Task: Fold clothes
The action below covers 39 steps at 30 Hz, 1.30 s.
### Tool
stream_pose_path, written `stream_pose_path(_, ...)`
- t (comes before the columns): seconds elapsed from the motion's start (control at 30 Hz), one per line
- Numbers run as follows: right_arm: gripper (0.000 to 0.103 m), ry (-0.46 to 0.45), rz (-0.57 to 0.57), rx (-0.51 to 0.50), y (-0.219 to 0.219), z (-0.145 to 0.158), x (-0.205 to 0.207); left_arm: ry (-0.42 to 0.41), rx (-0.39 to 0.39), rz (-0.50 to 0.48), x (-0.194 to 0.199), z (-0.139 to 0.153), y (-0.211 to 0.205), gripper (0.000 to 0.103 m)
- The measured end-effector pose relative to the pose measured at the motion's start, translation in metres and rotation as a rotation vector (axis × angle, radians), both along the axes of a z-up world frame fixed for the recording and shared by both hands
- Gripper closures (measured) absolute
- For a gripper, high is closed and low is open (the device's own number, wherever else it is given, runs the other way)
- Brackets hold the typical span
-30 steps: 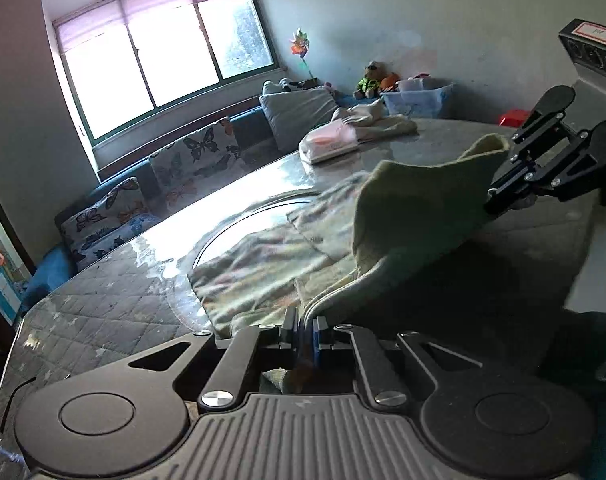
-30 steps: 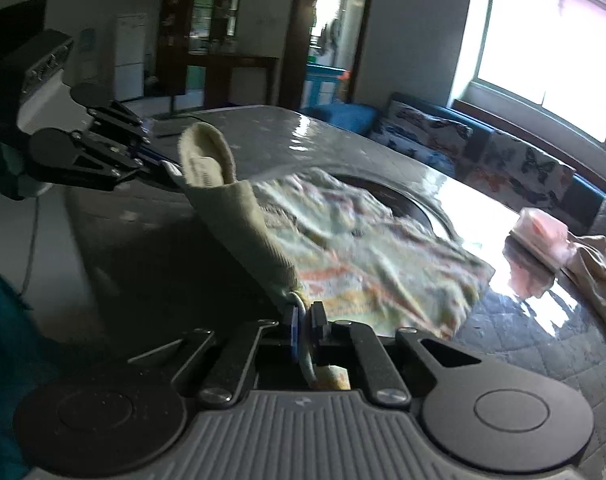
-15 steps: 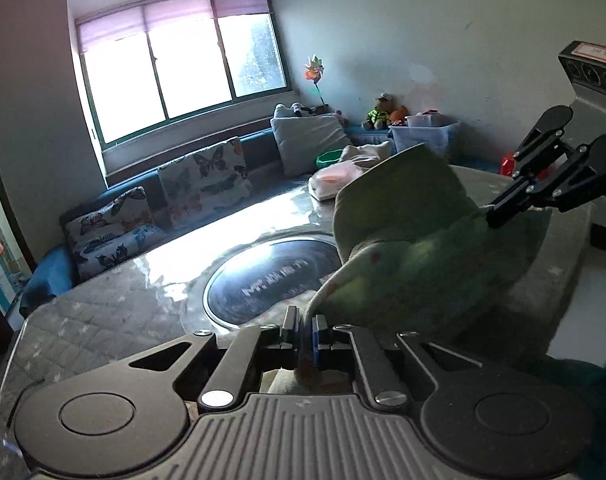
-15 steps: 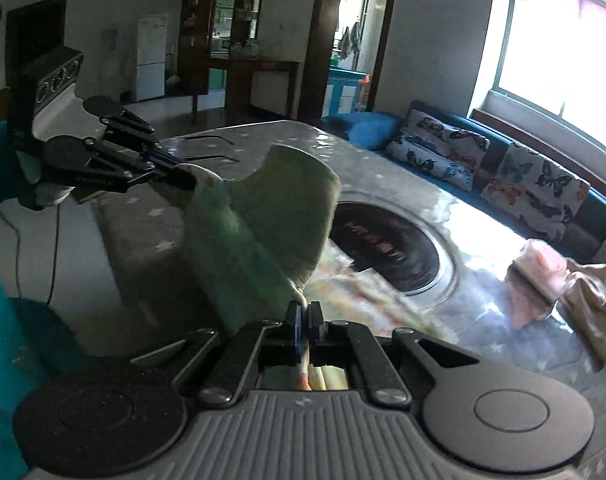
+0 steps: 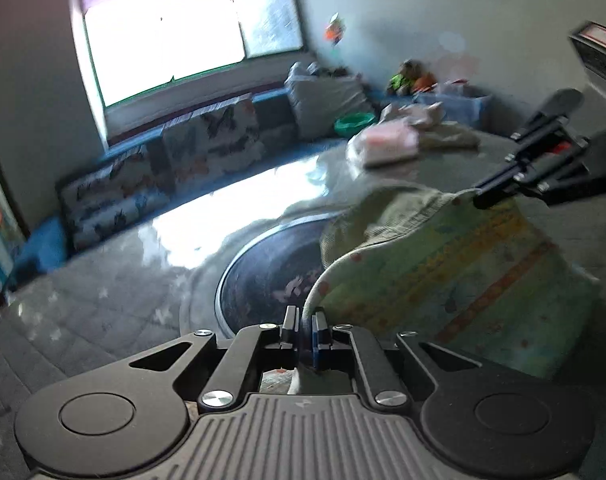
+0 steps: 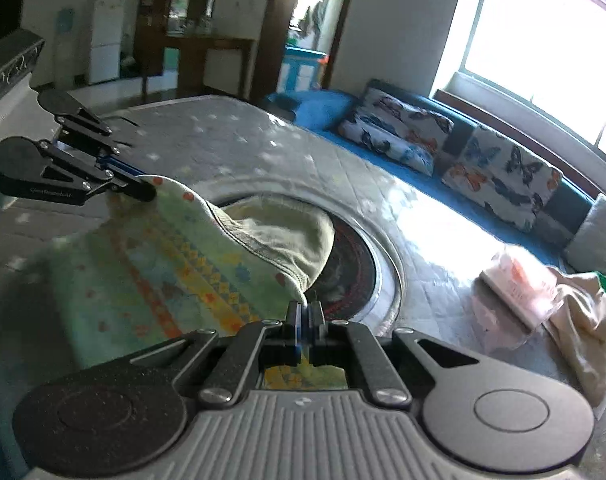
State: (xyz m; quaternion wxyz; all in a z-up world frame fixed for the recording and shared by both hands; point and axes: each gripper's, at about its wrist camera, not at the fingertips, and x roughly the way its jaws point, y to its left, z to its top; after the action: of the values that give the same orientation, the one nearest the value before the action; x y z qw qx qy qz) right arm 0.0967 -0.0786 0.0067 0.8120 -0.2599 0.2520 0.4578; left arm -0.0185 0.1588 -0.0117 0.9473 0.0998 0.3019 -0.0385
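Note:
A pale green patterned garment (image 5: 455, 276) with orange and yellow stripes hangs stretched between my two grippers above the table. My left gripper (image 5: 303, 320) is shut on one corner of its hem. My right gripper (image 6: 306, 312) is shut on the other corner. In the left wrist view the right gripper (image 5: 487, 196) pinches the cloth at the right. In the right wrist view the left gripper (image 6: 143, 192) pinches the garment (image 6: 175, 264) at the left. The plain olive inner side (image 6: 287, 236) billows between them.
The grey quilted table (image 5: 103, 300) has a dark round inset (image 5: 271, 280). A pink folded pile (image 6: 519, 284) and a beige garment (image 6: 583, 320) lie at its far right. A sofa with butterfly cushions (image 6: 499, 176) runs under the window.
Both grippers have lifted the garment off the table and turned it, so its printed side now faces me. The round inset under it has come into view.

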Motion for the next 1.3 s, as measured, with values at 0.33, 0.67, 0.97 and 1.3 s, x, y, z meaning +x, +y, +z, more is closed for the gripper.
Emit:
stream_pose_path(0.33, 0.080, 0.066, -0.198, 0.052, -0.001, -0.046, 0.019, 0.049, -0.035, 0.108, 0.023, -0.017, 0.026, 0.050)
stream_pose_path(0.67, 0.067, 0.081, -0.357, 0.141, -0.037, -0.052, 0.023, 0.050, -0.071, 0.292, 0.021, -0.013, 0.059, 0.039)
stream_pose_path(0.97, 0.072, 0.168, -0.302, 0.299, -0.045, -0.042, -0.006, -0.051, -0.199, 0.207, -0.012, 0.004, 0.016, 0.048)
stream_pose_path(1.3, 0.086, 0.193, -0.355, 0.237, -0.049, -0.063, 0.015, 0.052, -0.280, 0.199, 0.008, -0.034, 0.007, 0.054)
